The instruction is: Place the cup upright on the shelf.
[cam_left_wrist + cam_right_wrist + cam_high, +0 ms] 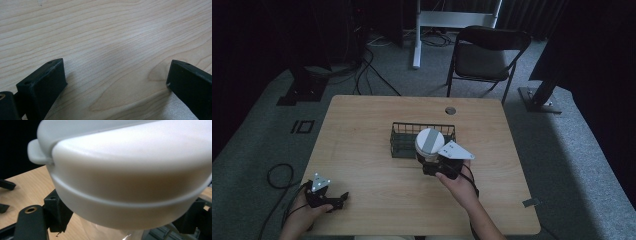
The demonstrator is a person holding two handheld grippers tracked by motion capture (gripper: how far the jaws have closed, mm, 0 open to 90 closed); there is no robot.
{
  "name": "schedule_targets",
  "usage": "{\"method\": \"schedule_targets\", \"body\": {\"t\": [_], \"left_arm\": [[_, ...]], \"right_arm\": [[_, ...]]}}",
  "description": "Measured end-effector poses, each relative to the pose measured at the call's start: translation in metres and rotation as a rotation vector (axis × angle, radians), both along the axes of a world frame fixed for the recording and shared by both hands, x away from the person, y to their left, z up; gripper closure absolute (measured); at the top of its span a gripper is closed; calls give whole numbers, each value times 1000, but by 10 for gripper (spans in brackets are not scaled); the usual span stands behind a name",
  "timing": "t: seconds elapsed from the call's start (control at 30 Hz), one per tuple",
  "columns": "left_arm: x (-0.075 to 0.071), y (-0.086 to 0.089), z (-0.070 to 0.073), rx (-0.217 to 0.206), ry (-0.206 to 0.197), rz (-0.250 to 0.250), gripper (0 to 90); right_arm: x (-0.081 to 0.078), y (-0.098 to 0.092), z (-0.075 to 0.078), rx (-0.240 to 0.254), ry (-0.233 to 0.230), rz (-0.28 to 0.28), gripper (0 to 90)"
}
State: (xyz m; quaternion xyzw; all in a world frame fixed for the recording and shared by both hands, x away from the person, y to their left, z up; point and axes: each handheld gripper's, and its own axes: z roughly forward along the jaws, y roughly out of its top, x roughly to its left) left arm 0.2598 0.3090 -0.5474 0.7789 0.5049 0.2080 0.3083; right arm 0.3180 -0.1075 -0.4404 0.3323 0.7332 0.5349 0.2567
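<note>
Dim room, wooden table (pixel 362 130) under overhead camera. Near edge: left gripper (pixel 326 196) lay idle on wood, jaws spread, nothing between. Farther: right gripper (pixel 438 164) pinched white-lidded jar (pixel 430 142), lifted at front rim of wire basket (pixel 399 140). Judged: pickup done; lowering into basket and release left. Beyond: folding chair (pixel 484 55).

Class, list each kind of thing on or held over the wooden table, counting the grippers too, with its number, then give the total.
Grippers: 2, left gripper resting on the table, right gripper holding the container.
Wire baskets: 1, dark wire basket.
White lidded containers: 1, white lidded container.
Total: 4
</note>
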Motion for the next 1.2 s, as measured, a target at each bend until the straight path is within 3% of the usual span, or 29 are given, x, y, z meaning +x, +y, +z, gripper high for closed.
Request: {"method": "schedule_targets", "body": {"t": [0.4, 0.67, 0.93, 1.2], "left_arm": [[0, 0, 0, 0, 0, 0, 25], [0, 0, 0, 1, 2, -2, 25], [0, 0, 0, 0, 1, 0, 25], [0, 0, 0, 0, 1, 0, 25]], "right_arm": [[35, 14, 17, 10, -12, -60, 186], [58, 16, 18, 7, -6, -120, 185], [81, 21, 10, -24, 26, -176, 186], [94, 27, -2, -49, 56, -219, 185]]}}
